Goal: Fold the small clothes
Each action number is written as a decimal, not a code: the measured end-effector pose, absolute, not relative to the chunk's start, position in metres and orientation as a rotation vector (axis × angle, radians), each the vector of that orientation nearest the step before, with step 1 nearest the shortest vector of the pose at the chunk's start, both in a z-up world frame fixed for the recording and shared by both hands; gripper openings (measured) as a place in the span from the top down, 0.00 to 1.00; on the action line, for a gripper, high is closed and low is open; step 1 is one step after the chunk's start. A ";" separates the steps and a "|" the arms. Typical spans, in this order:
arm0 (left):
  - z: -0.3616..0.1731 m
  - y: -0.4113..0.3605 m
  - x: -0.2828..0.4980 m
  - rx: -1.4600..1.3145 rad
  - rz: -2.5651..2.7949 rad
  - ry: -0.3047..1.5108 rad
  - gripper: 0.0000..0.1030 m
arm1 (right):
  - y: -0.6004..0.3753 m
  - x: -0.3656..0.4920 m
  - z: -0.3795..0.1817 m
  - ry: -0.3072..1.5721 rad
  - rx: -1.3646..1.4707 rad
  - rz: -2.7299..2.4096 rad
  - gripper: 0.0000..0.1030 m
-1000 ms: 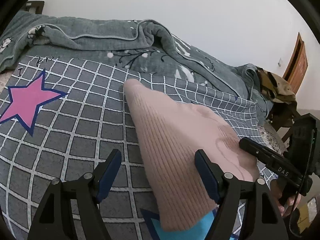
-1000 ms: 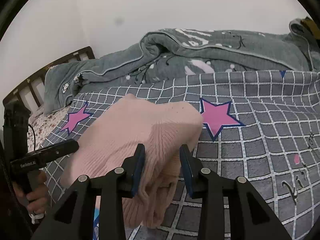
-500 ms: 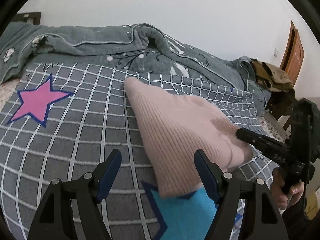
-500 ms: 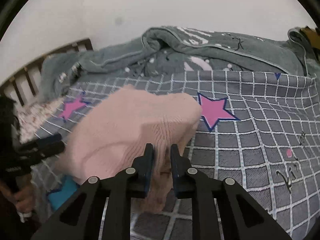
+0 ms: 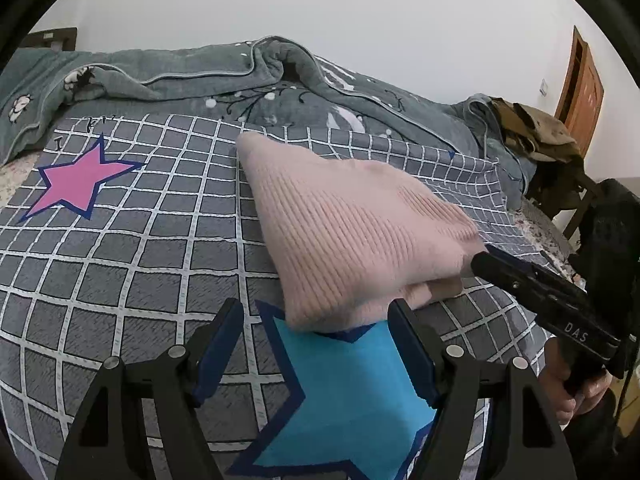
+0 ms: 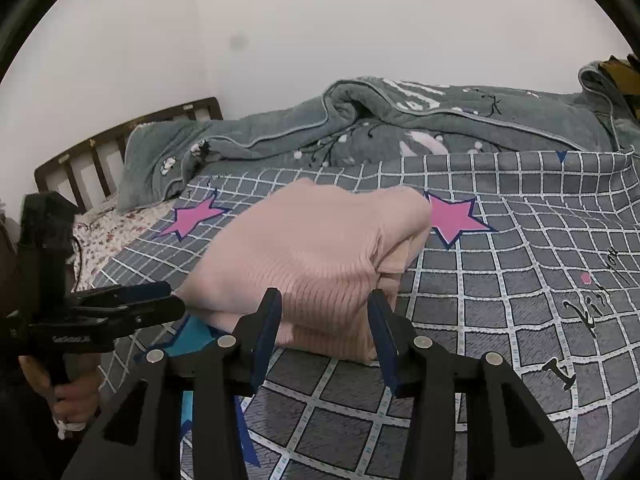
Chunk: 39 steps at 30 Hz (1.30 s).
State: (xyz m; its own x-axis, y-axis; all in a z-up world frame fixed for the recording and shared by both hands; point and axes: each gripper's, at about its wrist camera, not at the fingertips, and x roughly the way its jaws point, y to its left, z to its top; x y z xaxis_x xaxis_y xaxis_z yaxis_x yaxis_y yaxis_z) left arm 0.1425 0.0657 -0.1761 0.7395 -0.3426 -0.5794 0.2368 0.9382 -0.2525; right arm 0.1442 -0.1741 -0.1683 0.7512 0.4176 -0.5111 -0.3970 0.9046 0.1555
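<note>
A folded pink ribbed knit sweater (image 5: 352, 236) lies on the bed, on a grey grid-patterned bedspread (image 5: 132, 248) printed with stars. Seen from the left wrist, the sweater sits at about 12 o'clock from the left claw (image 5: 316, 344), just beyond its blue-padded fingertips, its near corner overlapping the upper points of a blue star (image 5: 348, 392). The left claw stands wide apart, clamped on nothing, hovering over that blue star. A pink star (image 5: 76, 184) lies off at 10 o'clock, well apart from the sweater.

From the right wrist, the same sweater (image 6: 316, 256) fills the middle of the view, straight ahead at 12 o'clock of the right claw (image 6: 324, 332). The right claw is apart too; its fingers (image 6: 268, 328) frame the sweater's near folded edge, one to either side, and whether the pads touch the knit I cannot tell. The folded layers show at the sweater's right edge, near a second pink star (image 6: 452, 216) at 1 o'clock.

In the left wrist view the right claw (image 5: 480, 264) reaches in from 3 o'clock, its tip at the sweater's right corner, where the stacked layers show.

A rumpled grey-green quilt (image 6: 400, 120) is heaped along the far side of the bed, at 12 o'clock behind the sweater. A dark wooden headboard (image 6: 120, 140) stands at 10 o'clock.
</note>
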 end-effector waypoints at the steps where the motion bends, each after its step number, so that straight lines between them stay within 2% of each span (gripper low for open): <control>1: -0.177 0.064 0.144 -0.165 -0.315 0.674 0.31 | -0.173 0.146 -0.170 0.575 0.040 0.442 0.57; 7: -0.185 0.058 0.153 -0.144 -0.296 0.708 0.47 | -0.170 0.153 -0.178 0.601 0.038 0.432 0.57; 11: -0.186 0.057 0.154 -0.152 -0.311 0.713 0.66 | -0.167 0.155 -0.181 0.606 0.043 0.438 0.59; 15: -0.182 0.055 0.150 -0.119 -0.295 0.683 0.80 | -0.167 0.155 -0.181 0.595 0.033 0.430 0.92; 18: -0.179 0.061 0.149 -0.135 -0.303 0.666 0.84 | -0.180 0.152 -0.173 0.564 0.080 0.442 0.93; 23: -0.181 0.058 0.149 -0.102 -0.295 0.673 0.84 | -0.180 0.156 -0.176 0.614 0.048 0.443 0.94; 26: -0.181 0.060 0.149 -0.117 -0.311 0.687 0.80 | -0.175 0.155 -0.178 0.637 0.000 0.458 0.93; 29: -0.180 0.068 0.150 -0.168 -0.346 0.692 0.79 | -0.180 0.157 -0.173 0.640 0.032 0.491 0.84; 31: -0.181 0.071 0.150 -0.182 -0.359 0.696 0.78 | -0.184 0.155 -0.166 0.602 0.066 0.509 0.64; 32: -0.181 0.071 0.149 -0.182 -0.363 0.694 0.77 | -0.185 0.154 -0.162 0.578 0.075 0.513 0.62; 34: -0.180 0.073 0.146 -0.177 -0.371 0.682 0.74 | -0.183 0.155 -0.155 0.547 0.085 0.515 0.61; 36: -0.178 0.075 0.143 -0.174 -0.369 0.663 0.62 | -0.181 0.160 -0.149 0.530 0.093 0.500 0.61; 39: -0.175 0.081 0.137 -0.188 -0.374 0.629 0.52 | -0.179 0.176 -0.147 0.542 0.124 0.462 0.61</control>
